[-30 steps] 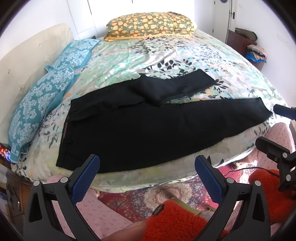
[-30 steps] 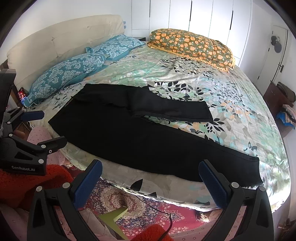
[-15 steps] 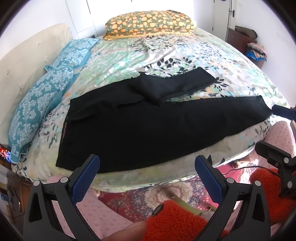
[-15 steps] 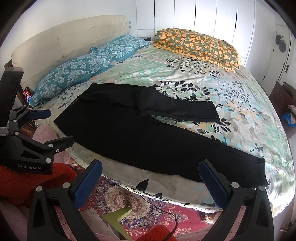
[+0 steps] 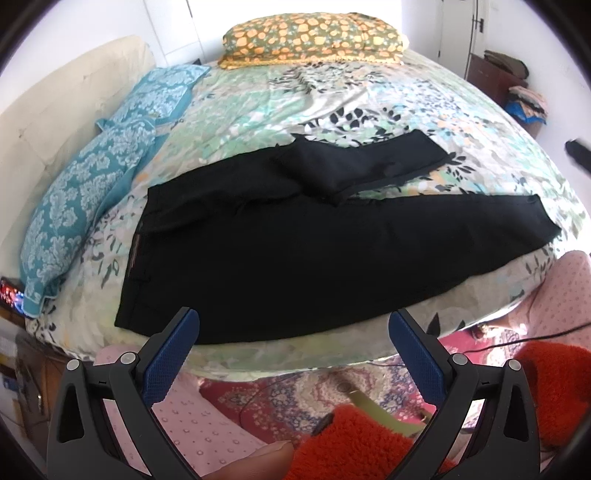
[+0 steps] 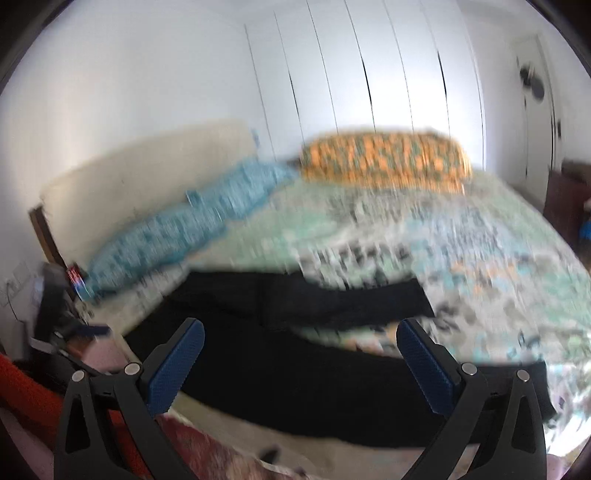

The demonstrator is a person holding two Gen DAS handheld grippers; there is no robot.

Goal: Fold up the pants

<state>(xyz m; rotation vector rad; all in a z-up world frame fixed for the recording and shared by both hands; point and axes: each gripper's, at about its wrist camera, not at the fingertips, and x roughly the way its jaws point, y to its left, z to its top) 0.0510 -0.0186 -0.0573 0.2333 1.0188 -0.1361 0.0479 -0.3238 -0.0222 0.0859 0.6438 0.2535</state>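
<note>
Black pants (image 5: pixel 314 251) reach the bed's (image 5: pixel 295 350) near edge; left gripper (image 5: pixel 293 332) and right gripper (image 6: pixel 301 341) gape wide, empty.

Both hand-held grippers (image 5: pixel 293 349) (image 6: pixel 301 352) apparently spread wide, empty

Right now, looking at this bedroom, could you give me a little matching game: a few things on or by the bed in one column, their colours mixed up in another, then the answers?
Things:
1. pants
2. pillow at the far end of the bed
3. pillows along the headboard
4. pads of the left claw

Colours:
A. teal with a white pattern
B. blue
C. black
D. green with orange spots

Pairs: 1-C, 2-D, 3-A, 4-B
</note>
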